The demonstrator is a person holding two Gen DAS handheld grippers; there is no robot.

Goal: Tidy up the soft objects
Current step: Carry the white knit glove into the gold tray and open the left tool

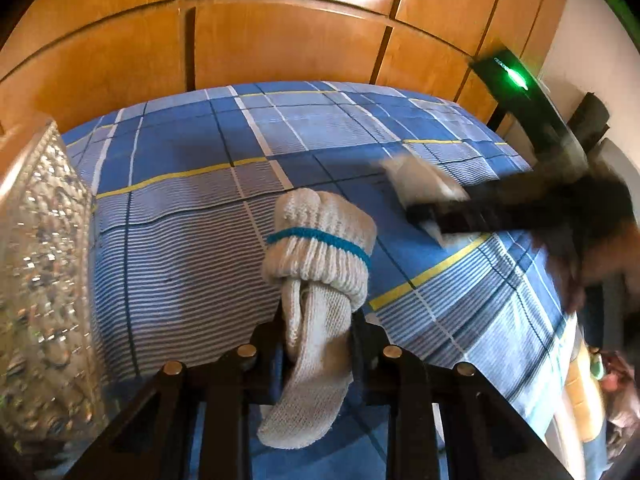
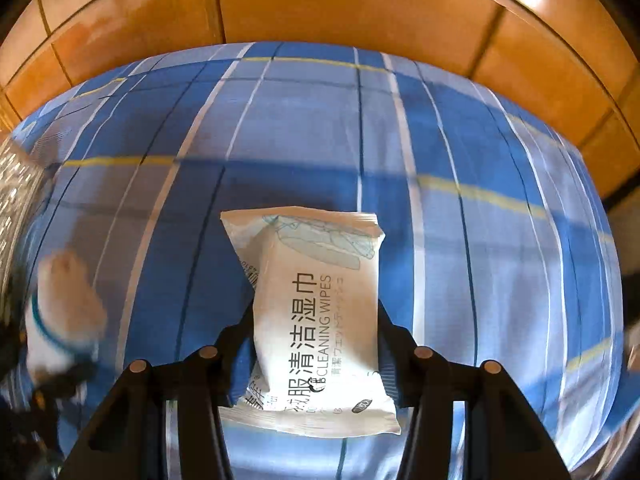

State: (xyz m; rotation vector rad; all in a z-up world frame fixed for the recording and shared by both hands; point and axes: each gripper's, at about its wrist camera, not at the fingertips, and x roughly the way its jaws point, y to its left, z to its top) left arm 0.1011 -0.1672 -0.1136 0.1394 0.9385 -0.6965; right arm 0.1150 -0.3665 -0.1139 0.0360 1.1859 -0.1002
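My left gripper [image 1: 318, 320] is shut on a rolled pair of cream knit socks [image 1: 320, 248] with a teal band, held above the blue plaid bedsheet [image 1: 192, 208]. The socks also show blurred at the left of the right wrist view [image 2: 64, 304]. My right gripper [image 2: 316, 312] is shut on a white pack of cleaning wipes [image 2: 320, 312], held over the bed. In the left wrist view that gripper [image 1: 424, 212] and the wipes pack [image 1: 420, 180] appear blurred at the right.
A clear textured glass container [image 1: 44, 264] stands at the left edge of the bed. Wooden wardrobe panels [image 1: 280, 40] run behind the bed. The sheet's edge drops off at the right [image 1: 552, 360].
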